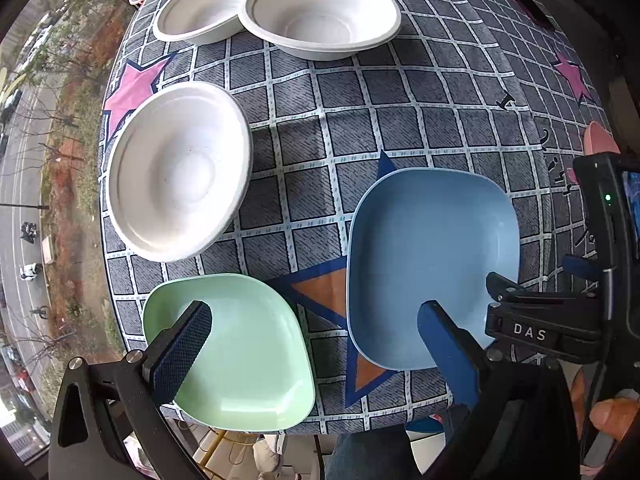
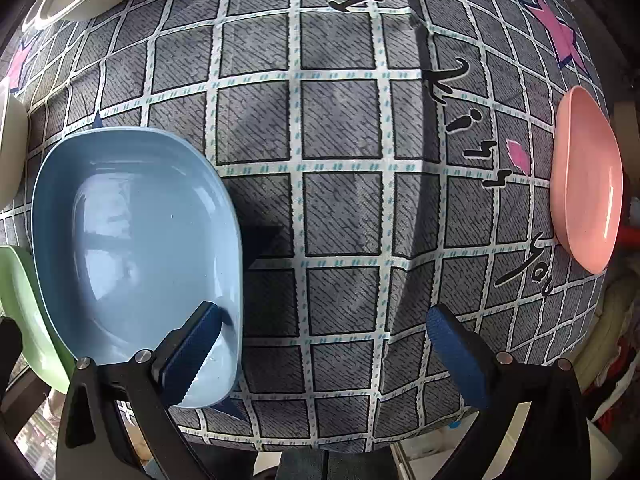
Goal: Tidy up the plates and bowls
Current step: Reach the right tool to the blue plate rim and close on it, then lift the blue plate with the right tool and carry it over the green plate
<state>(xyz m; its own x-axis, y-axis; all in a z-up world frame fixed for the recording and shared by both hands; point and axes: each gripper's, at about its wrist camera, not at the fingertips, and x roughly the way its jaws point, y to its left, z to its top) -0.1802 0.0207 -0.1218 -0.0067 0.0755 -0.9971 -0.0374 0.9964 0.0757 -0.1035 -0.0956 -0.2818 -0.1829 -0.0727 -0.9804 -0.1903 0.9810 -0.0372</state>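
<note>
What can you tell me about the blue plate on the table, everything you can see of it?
The blue plate is a shallow dish, square with rounded corners and a raised rim, glossy like smooth plastic, and empty. It sits upright and flat on the checked tablecloth, near the table's front edge, close beside the green plate without clearly touching it. The right gripper is open, one finger over the plate's near-right corner; contact is unclear.

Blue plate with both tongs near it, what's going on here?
A person holds two tongs over a table of dishes. The right tongs are open, one finger inside the blue plate, straddling its near rim. The left tongs are open between the green plate and the blue one. Three white bowls sit unstacked.
</note>
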